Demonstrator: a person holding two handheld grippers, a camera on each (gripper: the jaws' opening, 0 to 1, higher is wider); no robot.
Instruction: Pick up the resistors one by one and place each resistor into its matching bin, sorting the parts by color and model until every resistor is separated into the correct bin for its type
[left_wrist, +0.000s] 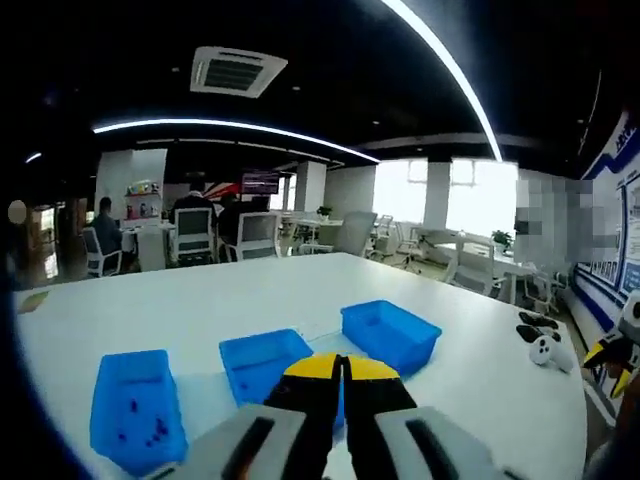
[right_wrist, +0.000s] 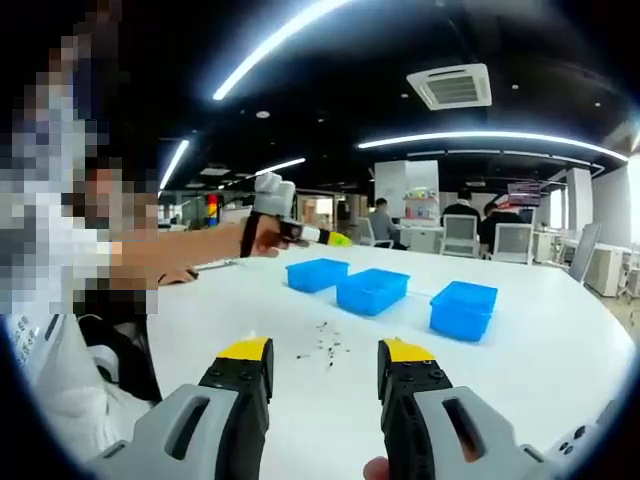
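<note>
In the left gripper view the left gripper (left_wrist: 340, 368) has its two yellow-tipped jaws pressed together with nothing between them, and they hang over the white table (left_wrist: 200, 300) just in front of the middle bin. In the right gripper view the right gripper (right_wrist: 325, 352) has its jaws spread wide apart and they hold nothing; between and a little beyond the tips lies a small scatter of resistors (right_wrist: 325, 350) on the bare table top, seen as tiny dark pieces too small to tell colour or model. Further out stand three blue plastic bins in a row, all open and rectangular. In the left gripper view the left bin (left_wrist: 135, 408) has several small dark pieces on its floor, too small to count surely; the middle bin (left_wrist: 262, 362) is partly hidden by the jaws and its inside looks bare where it shows; the right bin (left_wrist: 390, 335) is seen from the side, so I cannot tell what is in it. In the right gripper view the same three bins are seen from the other side of the table, and their insides are not visible from this low angle. There too, a person's arm reaches in from the left, holding the left gripper beside the bins. Near the far right edge of the table in the left gripper view lie two game controllers (left_wrist: 540, 340), one black and one white.
</note>
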